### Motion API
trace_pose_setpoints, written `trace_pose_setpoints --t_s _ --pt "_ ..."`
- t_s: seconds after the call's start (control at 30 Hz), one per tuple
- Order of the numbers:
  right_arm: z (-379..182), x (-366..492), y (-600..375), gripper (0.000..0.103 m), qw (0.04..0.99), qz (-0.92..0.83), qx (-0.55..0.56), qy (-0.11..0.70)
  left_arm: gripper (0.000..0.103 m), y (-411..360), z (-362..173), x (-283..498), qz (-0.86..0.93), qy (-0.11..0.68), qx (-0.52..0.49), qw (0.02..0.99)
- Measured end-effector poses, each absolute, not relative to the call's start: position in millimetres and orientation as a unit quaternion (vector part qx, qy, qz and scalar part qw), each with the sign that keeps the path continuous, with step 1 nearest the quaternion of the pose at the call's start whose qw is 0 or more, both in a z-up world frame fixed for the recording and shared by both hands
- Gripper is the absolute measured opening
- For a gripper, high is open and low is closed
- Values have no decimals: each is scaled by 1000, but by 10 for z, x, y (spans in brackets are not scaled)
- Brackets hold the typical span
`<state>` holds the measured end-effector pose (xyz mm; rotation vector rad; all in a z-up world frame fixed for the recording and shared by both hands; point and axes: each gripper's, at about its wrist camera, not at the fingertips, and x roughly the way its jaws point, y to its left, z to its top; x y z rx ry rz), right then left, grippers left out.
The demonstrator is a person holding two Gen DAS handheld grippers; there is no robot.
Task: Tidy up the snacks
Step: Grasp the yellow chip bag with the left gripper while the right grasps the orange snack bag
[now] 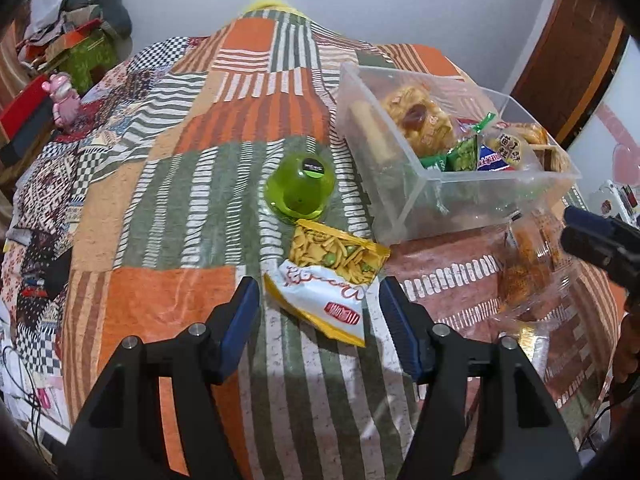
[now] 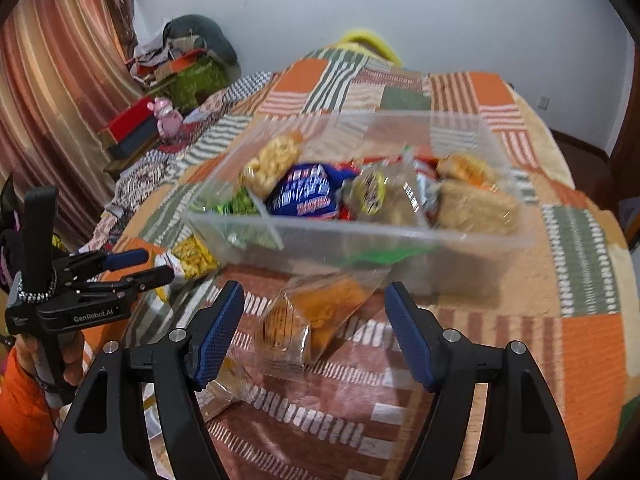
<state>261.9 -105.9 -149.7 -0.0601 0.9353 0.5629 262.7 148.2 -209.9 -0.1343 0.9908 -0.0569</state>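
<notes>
Both tongs hang wide apart and empty over the bed, each with a packet lined up ahead. The left gripper (image 1: 316, 304) has the yellow-and-white snack bag (image 1: 328, 284) lying flat just beyond and between its blue pads, clear window showing fried sticks and green peas. Judging by the look, it is light, crinkly and slick, its contents brittle, so a gentle pinch across the sealed white end nearest the tips seems the safest hold. Just past it sits a green dome-shaped jelly cup (image 1: 301, 188), smooth and likely slippery. The right gripper (image 2: 314, 332) frames a clear cellophane packet (image 2: 316, 320) of orange-brown crackers, lying between its fingers and just short of the clear plastic bin (image 2: 400, 236); that wrapper looks soft and glossy, the crackers inside fragile, so I would take it by the middle with a light squeeze. The bin stands directly ahead of the right tongs, to the far right of the left ones, already holding several packets. Another flat wrapper (image 2: 224, 392) peeks out under the right gripper's left finger. All of it rests on a patchwork bedspread (image 1: 168, 208) in orange, green and striped squares, soft and yielding. Beyond, a pale wall, striped curtains (image 2: 60, 120) on the left, and a pink toy (image 2: 166, 118) among clutter.
</notes>
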Motion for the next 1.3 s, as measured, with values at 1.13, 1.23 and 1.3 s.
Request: trace_pose_setpoints --t_s 1.13,1.23,1.3 --pt "-1690 2583 -1010 42 840 285 -36 461 30 1377 -2125 2604 -31 456 -40 889" --pt "-1629 2562 -1059 42 845 281 -37 453 23 1373 -2033 2526 -24 448 -40 893" --pt "-1578 2539 -1105 42 849 280 -35 448 21 1367 -1963 2480 -17 442 -36 896"
